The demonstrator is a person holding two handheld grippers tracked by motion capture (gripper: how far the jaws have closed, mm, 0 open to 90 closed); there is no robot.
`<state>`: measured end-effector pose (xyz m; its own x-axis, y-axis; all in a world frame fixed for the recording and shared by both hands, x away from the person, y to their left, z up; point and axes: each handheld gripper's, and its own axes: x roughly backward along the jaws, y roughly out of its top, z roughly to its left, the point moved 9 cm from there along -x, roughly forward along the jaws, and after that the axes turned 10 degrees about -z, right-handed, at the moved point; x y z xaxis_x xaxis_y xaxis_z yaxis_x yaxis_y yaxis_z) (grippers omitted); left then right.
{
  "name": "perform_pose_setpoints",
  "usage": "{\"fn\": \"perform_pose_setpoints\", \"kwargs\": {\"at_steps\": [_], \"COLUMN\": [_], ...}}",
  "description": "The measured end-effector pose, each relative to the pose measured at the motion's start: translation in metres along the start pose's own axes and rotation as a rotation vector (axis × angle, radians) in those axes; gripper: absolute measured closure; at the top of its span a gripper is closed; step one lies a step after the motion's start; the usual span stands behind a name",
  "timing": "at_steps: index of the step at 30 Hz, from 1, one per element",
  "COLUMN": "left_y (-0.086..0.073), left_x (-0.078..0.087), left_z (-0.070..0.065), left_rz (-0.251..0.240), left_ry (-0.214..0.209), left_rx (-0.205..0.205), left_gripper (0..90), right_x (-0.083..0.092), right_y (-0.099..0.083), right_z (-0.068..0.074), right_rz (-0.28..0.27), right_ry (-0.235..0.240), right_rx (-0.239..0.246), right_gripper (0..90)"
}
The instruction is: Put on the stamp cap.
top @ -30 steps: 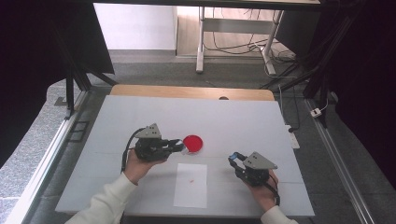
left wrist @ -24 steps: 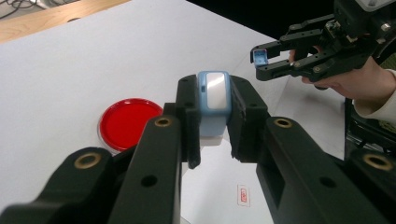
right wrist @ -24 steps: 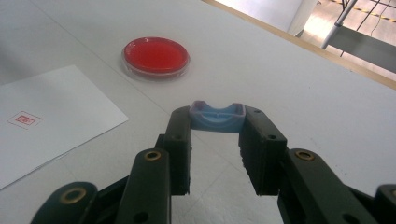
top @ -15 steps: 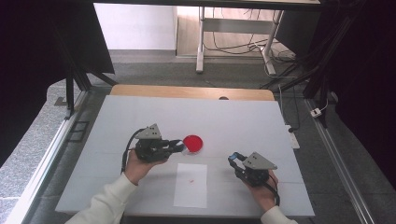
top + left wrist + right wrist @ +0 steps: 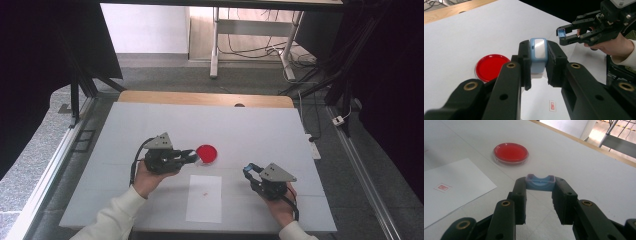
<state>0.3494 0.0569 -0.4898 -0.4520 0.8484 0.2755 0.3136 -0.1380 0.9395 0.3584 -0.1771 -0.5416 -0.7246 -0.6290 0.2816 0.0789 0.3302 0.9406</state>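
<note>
Blue stamp (image 5: 537,56) upright, cap (image 5: 540,182) crosswise

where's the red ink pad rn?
In the high view the red ink pad sits mid-table, just off the left gripper's tips and beyond the white paper.

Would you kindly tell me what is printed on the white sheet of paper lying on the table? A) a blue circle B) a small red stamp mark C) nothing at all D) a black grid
B: the white sheet of paper bears a small red stamp mark with a rectangular outline, seen in the right gripper view and again in the left gripper view.
</note>
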Motion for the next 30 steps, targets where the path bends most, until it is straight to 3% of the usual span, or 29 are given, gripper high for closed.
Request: {"fn": "perform_pose_setpoints", "kwargs": {"at_steps": [11,30], "left_y": [0.000,-0.002], "left_x": [-0.003,-0.007], "left_z": [-0.002,-0.004], "left_rz": [0.004,0.011], "left_ry": [-0.010,-0.014], "left_rx": [0.000,-0.003], "left_gripper": [75.1,75.0], "right_x": [-0.007,-0.030], "right_y": [0.002,0.009], "right_z": [0.010,0.040], "right_rz": [-0.001,-0.006], "right_ry": [0.023,0.087], "right_rx": [0.008,0.032], "right_gripper": [64.3,64.2]}}
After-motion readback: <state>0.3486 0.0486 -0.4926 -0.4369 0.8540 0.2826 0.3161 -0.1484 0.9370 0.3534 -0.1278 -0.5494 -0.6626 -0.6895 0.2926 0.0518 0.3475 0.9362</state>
